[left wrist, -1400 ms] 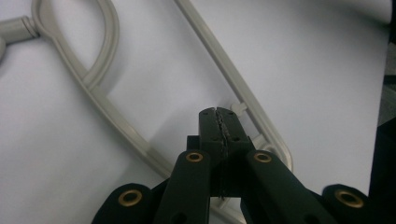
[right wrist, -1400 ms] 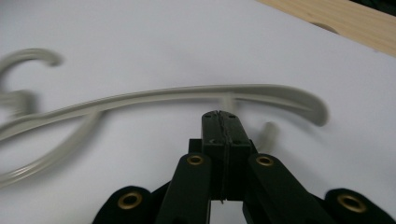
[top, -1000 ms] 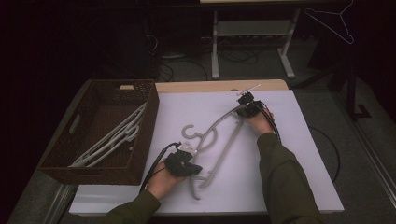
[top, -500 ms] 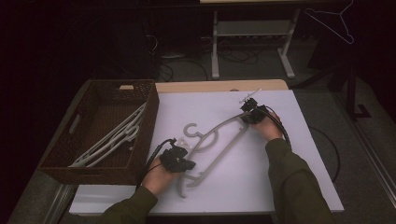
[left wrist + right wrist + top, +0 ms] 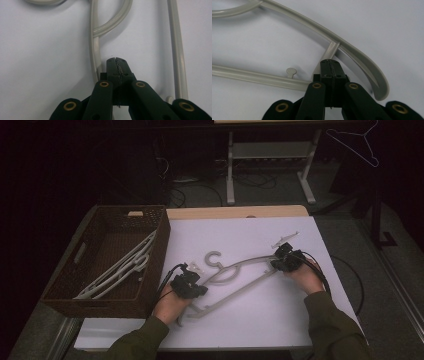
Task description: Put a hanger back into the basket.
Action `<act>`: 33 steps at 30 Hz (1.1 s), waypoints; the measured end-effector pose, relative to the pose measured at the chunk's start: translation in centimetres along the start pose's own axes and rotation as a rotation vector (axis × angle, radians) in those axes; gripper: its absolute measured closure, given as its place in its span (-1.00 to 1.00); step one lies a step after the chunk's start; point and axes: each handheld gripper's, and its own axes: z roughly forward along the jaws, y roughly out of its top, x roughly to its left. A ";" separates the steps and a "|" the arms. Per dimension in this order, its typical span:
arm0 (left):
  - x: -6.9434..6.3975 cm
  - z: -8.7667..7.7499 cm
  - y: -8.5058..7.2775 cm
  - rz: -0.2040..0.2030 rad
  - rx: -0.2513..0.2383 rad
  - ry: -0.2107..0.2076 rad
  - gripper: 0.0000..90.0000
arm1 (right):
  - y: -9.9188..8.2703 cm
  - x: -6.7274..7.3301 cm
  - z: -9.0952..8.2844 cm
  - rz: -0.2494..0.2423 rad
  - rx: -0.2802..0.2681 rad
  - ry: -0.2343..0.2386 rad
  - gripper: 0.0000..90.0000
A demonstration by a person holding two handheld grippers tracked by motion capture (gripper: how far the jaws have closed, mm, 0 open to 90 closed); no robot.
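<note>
A white worktop [image 5: 300,320] is carrying a brown wicker basket [image 5: 155,270] at its left, with pale hangers [image 5: 120,270] lying inside. A grey hanger [image 5: 240,277] is lying flat mid-worktop, beside the basket. The left hand-held gripper [image 5: 192,287] and the right hand-held gripper [image 5: 280,262] are sitting at its opposite ends, jaws pressed together, empty.

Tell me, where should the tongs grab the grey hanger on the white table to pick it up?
Probably at its two ends, one pair of tongs each, coming from above. The hanger lies flat and is long, so one grip in the middle could let it tip. Thin bars are easy to pinch: the short strut by the curved end, and the bar near the other end. Both left tongs and right tongs look shut there.
</note>
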 end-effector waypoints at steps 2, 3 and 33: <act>-0.1 -0.3 0.0 -0.002 -0.007 -0.014 1.00 | -0.3 -0.1 -0.3 0.002 -0.012 0.012 0.99; -0.3 -0.6 -0.1 -0.005 -0.012 -0.020 1.00 | -0.3 -0.3 -0.5 0.010 -0.023 0.013 0.99; -3.5 -6.9 -8.2 -0.057 -0.013 -0.138 1.00 | 2.3 -4.1 2.5 0.098 -0.020 -0.024 0.99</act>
